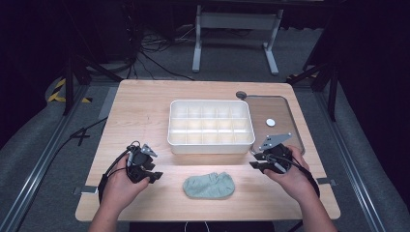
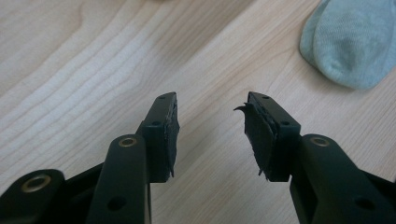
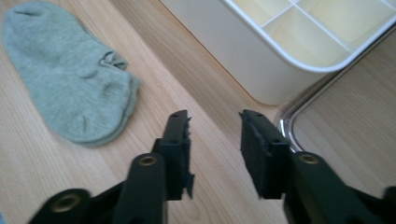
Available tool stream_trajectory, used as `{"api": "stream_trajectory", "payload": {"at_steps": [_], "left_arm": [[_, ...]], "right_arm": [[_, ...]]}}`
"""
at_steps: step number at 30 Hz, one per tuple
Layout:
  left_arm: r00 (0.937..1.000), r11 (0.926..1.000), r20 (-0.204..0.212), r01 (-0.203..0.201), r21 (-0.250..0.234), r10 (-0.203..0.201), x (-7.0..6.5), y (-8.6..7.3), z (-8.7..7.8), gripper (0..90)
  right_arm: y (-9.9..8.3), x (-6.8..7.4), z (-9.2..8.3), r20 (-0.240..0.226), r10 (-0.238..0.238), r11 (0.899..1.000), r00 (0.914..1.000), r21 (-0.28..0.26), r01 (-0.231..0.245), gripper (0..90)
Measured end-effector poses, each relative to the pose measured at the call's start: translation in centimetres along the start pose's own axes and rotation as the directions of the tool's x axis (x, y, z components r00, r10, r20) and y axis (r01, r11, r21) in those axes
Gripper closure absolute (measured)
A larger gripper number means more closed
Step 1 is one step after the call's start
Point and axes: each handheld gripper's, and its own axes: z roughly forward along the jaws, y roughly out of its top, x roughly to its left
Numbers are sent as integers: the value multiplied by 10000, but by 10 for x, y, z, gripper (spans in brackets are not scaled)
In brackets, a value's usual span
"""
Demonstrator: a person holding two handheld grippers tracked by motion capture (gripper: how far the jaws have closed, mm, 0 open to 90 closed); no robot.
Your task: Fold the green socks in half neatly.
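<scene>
From the high view, the whole wooden table (image 1: 145,111) is laid out: a pale green sock (image 1: 209,185) lies flat near the front edge, midway between the two hands. Behind it sits a white divided tray (image 1: 211,146), its compartments bare, and to the right of that a flat metal-rimmed tray (image 1: 285,108) with a small white disc (image 1: 270,122) on it. The floor, cables and a grey stand behind the table show from up here too.

Over to the left gripper (image 2: 211,126): its own view gets in close on the wood grain and catches just one rounded end of the sock at upper right, well clear of the jaws. Jaws spread apart, nothing between the pads, nothing touched (the pad (image 2: 256,133) on the right-hand jaw looks frayed at its edge).

The right gripper (image 3: 214,140) view gives what the other does not: the sock's folded cuff end at upper left, the white tray's rounded corner, and the metal rim just beyond the jaws. Jaws parted here as well, bare table between them, holding nothing.

From above, the left gripper sits left of the sock, the right gripper near the white tray's front right corner.

No brand, label or writing is readable anywhere.
</scene>
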Motion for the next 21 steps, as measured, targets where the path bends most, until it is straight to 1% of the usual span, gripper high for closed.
{"api": "stream_trajectory", "payload": {"at_steps": [1,2,4,5,6,8,11,13,14,15,16,18,19,20,21], "left_arm": [[10000,10000,93,-34,9,34,-1,1,-1,552],[9999,10000,126,-76,6,76,-2,2,-2,552],[9996,9998,195,-180,1,180,-6,6,-4,556],[9995,9999,261,-166,-31,167,-9,8,-5,557],[9992,9997,306,-251,-11,252,-10,9,-6,564],[9987,9998,459,-203,27,201,-16,13,-8,570],[9984,9995,466,-316,43,314,-23,17,-9,565],[9987,9996,425,-279,-8,279,-28,19,-10,543],[9988,9995,379,-312,-102,316,-30,20,-10,541],[9991,9995,365,-219,-209,227,-32,21,-10,511],[9992,9995,324,-240,-211,247,-34,22,-10,475],[9990,9997,375,-232,-104,235,-39,24,-9,454],[9985,9994,424,-343,-50,345,-41,25,-8,437],[9981,9991,463,-414,33,412,-43,25,-7,438],[9972,9985,511,-549,4,548,-44,25,-5,449]], "right_arm": [[1,1,2,-136,87,9999,9999,139,-85,567],[2,2,4,-156,40,9995,9999,303,-36,566],[2,4,6,-337,-123,9995,9994,302,133,630],[2,5,7,-539,-28,9995,9985,307,45,631],[2,5,8,-604,124,9994,9981,341,-103,636],[2,6,8,-674,238,9991,9974,361,-214,658],[3,9,8,-1088,426,9991,9932,100,-418,712],[4,14,8,-1296,480,9988,9904,14,-483,754],[5,17,9,-1341,432,9990,9900,-62,-444,770],[6,20,9,-1336,338,9993,9905,-95,-354,797],[8,24,11,-1469,276,9996,9888,-67,-289,809],[11,31,15,-1702,60,9999,9854,-87,-76,834],[13,36,17,-1812,-31,10000,9834,-66,20,839],[15,40,20,-1927,-134,9999,9812,-38,129,850],[16,45,23,-2069,-256,9997,9780,-29,256,861]]}}
